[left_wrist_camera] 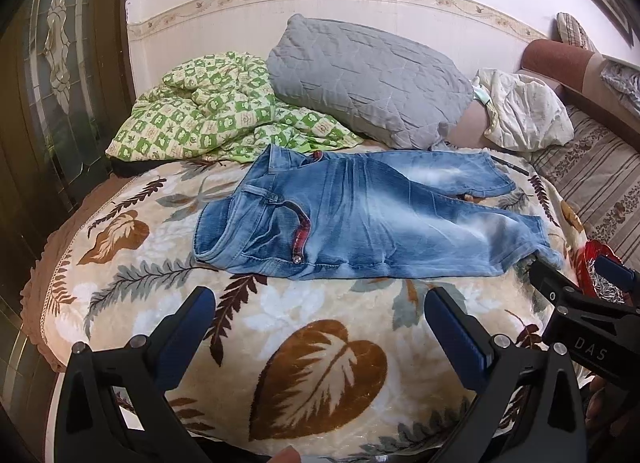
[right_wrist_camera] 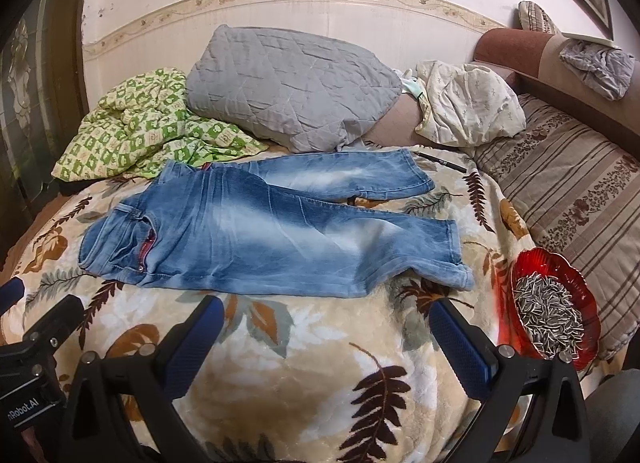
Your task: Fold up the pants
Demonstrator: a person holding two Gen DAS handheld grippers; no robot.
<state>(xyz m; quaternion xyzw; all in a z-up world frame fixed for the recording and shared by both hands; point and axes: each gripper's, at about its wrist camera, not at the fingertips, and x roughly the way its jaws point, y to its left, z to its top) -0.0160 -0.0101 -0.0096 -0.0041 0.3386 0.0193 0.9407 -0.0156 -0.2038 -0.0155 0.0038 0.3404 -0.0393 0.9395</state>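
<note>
Faded blue jeans lie spread flat on a leaf-patterned blanket, waistband to the left, both short legs pointing right and splayed apart. My left gripper hovers open over the blanket, just short of the jeans' near edge, nothing between its blue pads. My right gripper is likewise open and empty, near the lower leg's near edge. The right gripper's body shows at the right of the left wrist view.
A grey quilted pillow, a green checked quilt and white cloth crowd the far side. A red glass dish of sunflower seeds sits by the lower cuff. A black pen lies beyond the upper cuff. Striped cushion right.
</note>
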